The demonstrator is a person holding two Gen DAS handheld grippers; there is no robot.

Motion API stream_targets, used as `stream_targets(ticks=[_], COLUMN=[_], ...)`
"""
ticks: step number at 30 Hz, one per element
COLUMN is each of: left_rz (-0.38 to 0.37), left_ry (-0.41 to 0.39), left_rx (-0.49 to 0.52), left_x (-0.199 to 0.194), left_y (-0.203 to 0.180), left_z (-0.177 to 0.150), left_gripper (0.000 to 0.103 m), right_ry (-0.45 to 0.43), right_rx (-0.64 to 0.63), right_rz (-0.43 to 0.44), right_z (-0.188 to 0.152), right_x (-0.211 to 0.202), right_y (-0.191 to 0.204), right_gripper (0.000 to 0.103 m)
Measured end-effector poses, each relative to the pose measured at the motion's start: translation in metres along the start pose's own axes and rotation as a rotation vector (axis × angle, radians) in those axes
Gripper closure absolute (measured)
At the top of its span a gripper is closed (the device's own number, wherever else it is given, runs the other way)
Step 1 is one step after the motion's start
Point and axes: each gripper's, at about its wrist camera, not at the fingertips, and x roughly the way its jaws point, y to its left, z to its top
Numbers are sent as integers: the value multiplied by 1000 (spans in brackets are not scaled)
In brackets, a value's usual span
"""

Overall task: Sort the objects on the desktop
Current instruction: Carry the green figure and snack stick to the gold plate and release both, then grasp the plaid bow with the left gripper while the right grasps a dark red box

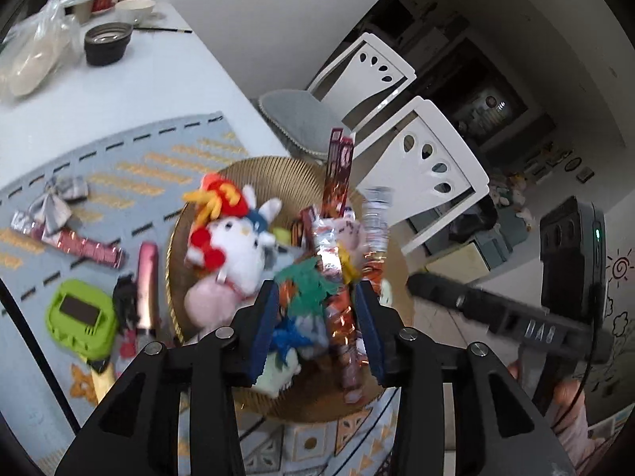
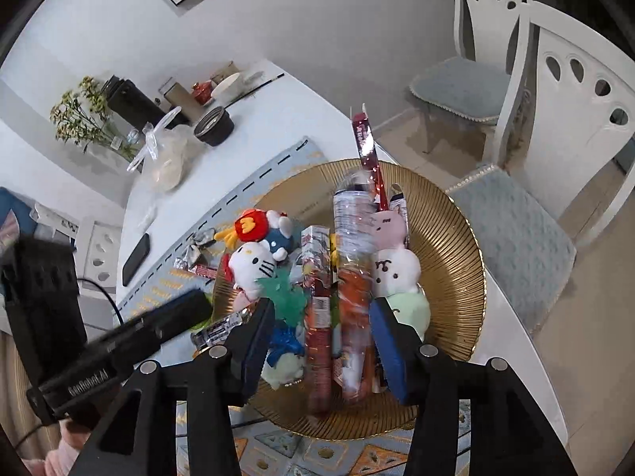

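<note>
A gold ribbed plate (image 1: pixel 254 170) (image 2: pixel 448 238) holds plush toys and snack packets. A white cat plush (image 1: pixel 238 250) (image 2: pixel 250 265) lies at its left, long foil snack sticks (image 1: pixel 345 313) (image 2: pixel 317 317) in the middle, a white rabbit plush (image 2: pixel 397 269) at the right. My left gripper (image 1: pixel 317 317) is open above the pile, empty. My right gripper (image 2: pixel 325 333) is open above the pile too, empty. Each gripper's body shows in the other's view.
On the blue placemat (image 1: pixel 131 150) left of the plate lie a green holder (image 1: pixel 79 317), a pink tube (image 1: pixel 149 277), a pink snack bar (image 1: pixel 87 246) and a bow (image 1: pixel 59 198). Bowls, a bag (image 1: pixel 35 51) and a phone (image 2: pixel 137 254) are farther back. White chairs (image 2: pixel 575 119) stand beyond the table edge.
</note>
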Motion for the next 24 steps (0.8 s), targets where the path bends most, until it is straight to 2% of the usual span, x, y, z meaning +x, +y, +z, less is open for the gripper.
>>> stream_targets(ticks=[8,15,24], left_rz=[25,172,226], left_ry=[2,-50,-98], left_rx=[-40,3,-31], left_x=[-22,-46,-74], left_y=[12,10,29], left_z=[-23,-31,-39], left_gripper=[66,66,66], right_ry=[33,84,142], right_rx=[15,-69,-150], right_rz=[79,90,127], right_z=[3,-4,-13], right_x=[-4,2,16], right_y=[8,41,92], right_gripper=[51,50,50])
